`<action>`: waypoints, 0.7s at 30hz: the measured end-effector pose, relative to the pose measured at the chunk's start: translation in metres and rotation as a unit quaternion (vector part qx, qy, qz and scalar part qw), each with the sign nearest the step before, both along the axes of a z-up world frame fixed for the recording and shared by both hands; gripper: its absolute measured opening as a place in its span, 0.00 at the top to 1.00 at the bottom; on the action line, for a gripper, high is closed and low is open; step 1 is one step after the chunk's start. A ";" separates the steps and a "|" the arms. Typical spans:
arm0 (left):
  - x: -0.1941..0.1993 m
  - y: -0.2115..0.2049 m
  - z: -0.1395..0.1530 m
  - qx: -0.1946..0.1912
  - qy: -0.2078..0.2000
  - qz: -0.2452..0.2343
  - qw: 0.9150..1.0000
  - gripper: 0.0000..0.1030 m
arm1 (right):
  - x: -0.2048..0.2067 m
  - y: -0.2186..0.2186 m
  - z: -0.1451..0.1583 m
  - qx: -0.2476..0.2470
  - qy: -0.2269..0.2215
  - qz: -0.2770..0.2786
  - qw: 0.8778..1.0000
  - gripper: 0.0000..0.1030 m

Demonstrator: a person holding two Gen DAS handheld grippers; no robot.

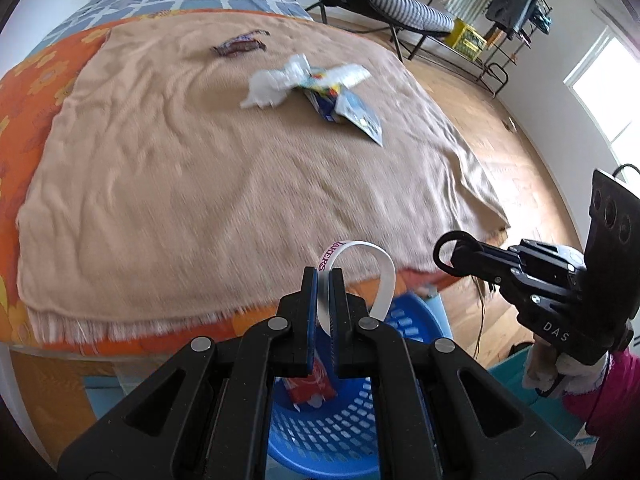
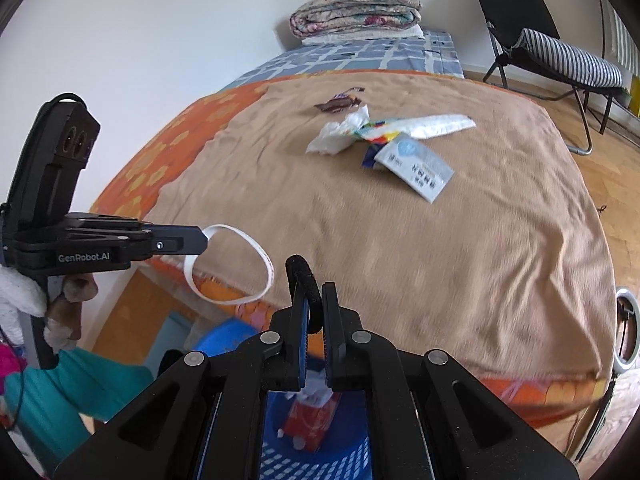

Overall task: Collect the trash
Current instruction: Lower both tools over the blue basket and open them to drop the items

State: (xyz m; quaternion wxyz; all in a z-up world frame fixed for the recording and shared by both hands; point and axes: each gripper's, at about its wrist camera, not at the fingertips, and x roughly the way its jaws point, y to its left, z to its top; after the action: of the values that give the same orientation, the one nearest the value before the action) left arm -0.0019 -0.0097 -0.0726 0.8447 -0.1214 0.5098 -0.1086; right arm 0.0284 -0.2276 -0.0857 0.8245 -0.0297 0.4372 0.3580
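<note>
white band [image 1: 376,276] pinched btwn left gripper [image 1: 324,280] fingers [image 1: 310,300].

Light: daylight is entering through the window [image 1: 608,92], blowing it out white | Shadows: soft folds are showing on the blanket [image 1: 200,160] | Blur: motion smear is softening the blanket edge and basket [image 1: 404,316] | Distortion: fisheye is bowing the bed [image 2: 360,56], dark vignette is ringing both corners.
</note>
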 end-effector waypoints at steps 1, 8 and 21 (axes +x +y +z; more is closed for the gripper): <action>-0.004 -0.004 -0.003 0.002 0.002 -0.004 1.000 0.97 | -0.004 -0.002 -0.002 0.000 0.003 0.000 1.000 0.95; -0.030 -0.028 -0.023 0.008 0.020 -0.030 0.999 0.97 | -0.025 -0.012 -0.016 -0.010 0.014 0.000 1.000 0.95; -0.060 -0.060 -0.056 0.021 0.050 -0.069 0.996 0.97 | -0.046 -0.018 -0.042 -0.027 0.044 0.006 0.999 0.95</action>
State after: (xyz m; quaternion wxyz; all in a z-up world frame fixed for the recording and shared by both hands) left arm -0.0618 -0.0695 -0.1287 0.8110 -0.0738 0.5607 -0.1495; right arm -0.0176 -0.2460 -0.1282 0.8008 -0.0386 0.4827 0.3524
